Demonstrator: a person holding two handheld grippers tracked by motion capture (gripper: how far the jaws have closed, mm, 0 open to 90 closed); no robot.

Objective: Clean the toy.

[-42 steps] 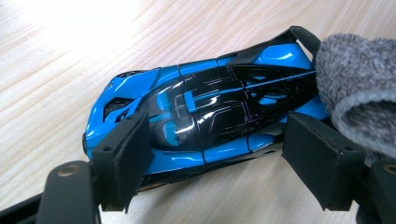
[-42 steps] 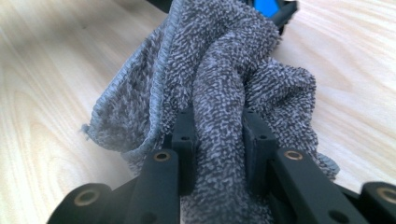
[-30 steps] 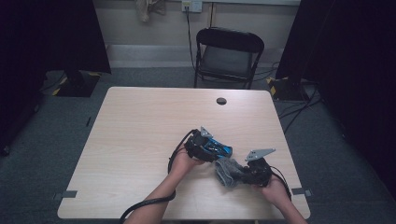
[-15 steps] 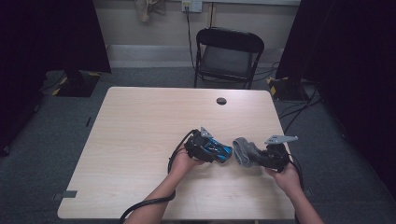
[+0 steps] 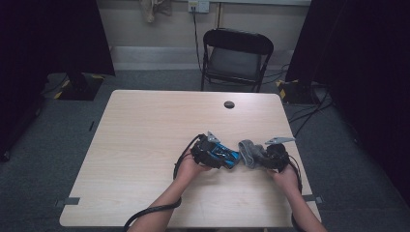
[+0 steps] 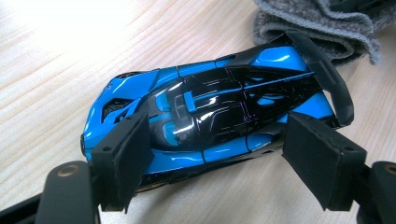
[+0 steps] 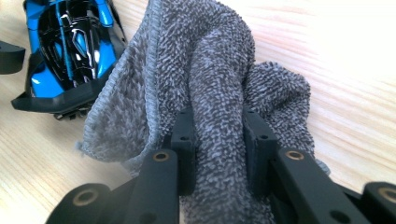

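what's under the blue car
The car lies on the bare wooden table, with the left gripper clamped on its sides. The grey cloth sits beyond its rear wing. Its underside and wheels are hidden.

Glossy plastic car (image 6: 210,112), fuzzy grey cloth (image 7: 205,70)

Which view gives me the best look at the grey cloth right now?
The right gripper view: the grey cloth sits close up, bunched and pinched in the right gripper. The high view shows it small, beside the blue toy car. The left gripper view catches just a folded edge at the top, behind the car.
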